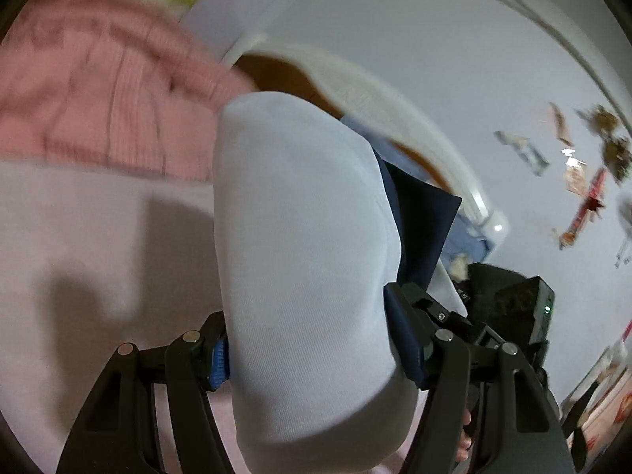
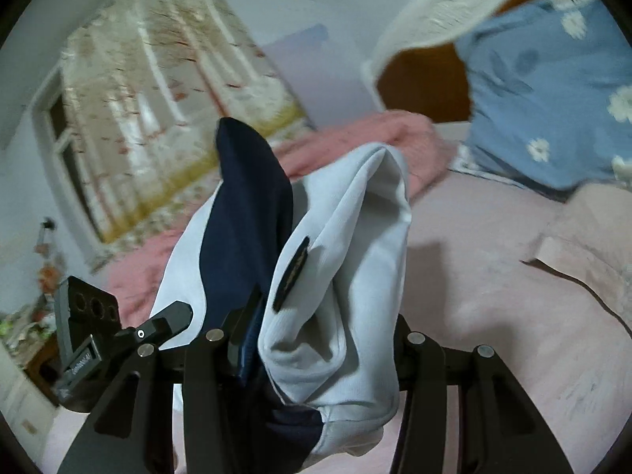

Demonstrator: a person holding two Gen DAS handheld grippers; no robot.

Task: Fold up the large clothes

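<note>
A pale blue-white garment (image 1: 300, 245) with navy blue panels (image 1: 424, 221) hangs bunched between both grippers above a bed. My left gripper (image 1: 312, 339) is shut on a thick fold of it; the cloth fills the gap between the fingers and hides the tips. In the right wrist view the same garment (image 2: 355, 237) with its navy panel (image 2: 249, 213) and a small dark label (image 2: 292, 272) is clamped in my right gripper (image 2: 316, 347). The other gripper shows at the left (image 2: 98, 331) and at the right (image 1: 509, 308).
A pale pink bedsheet (image 2: 493, 296) lies below. A pink blanket (image 1: 98, 91) is at the head of the bed, with a blue flowered pillow (image 2: 553, 91) and a wooden headboard (image 2: 422, 79). A curtained window (image 2: 158, 110) and white walls stand behind.
</note>
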